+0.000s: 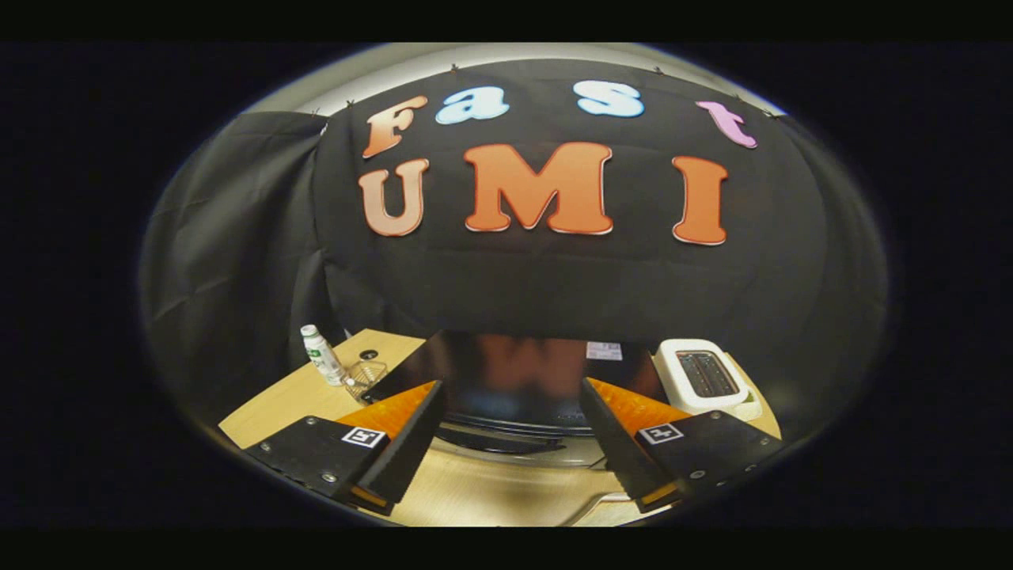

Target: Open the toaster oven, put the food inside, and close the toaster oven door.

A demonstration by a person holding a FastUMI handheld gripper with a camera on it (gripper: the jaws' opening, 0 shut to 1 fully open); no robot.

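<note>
A black toaster oven (514, 372) stands on the wooden table just ahead of my fingers; I look down on its glossy top, and its front edge with a dark handle (506, 443) shows between the fingers. Whether the door is open or shut I cannot tell from here. My gripper (510, 404) is open, its two black and orange fingers (411, 427) spread wide on either side of the oven's front, nothing between them. No food is visible to me.
A white slot toaster (707, 378) stands right of the oven. To the left are a small white bottle (322, 355) and a wire basket (366, 374). The wooden table (293, 396) runs leftward. A pale curved rim (601, 507) lies near the fingers' base.
</note>
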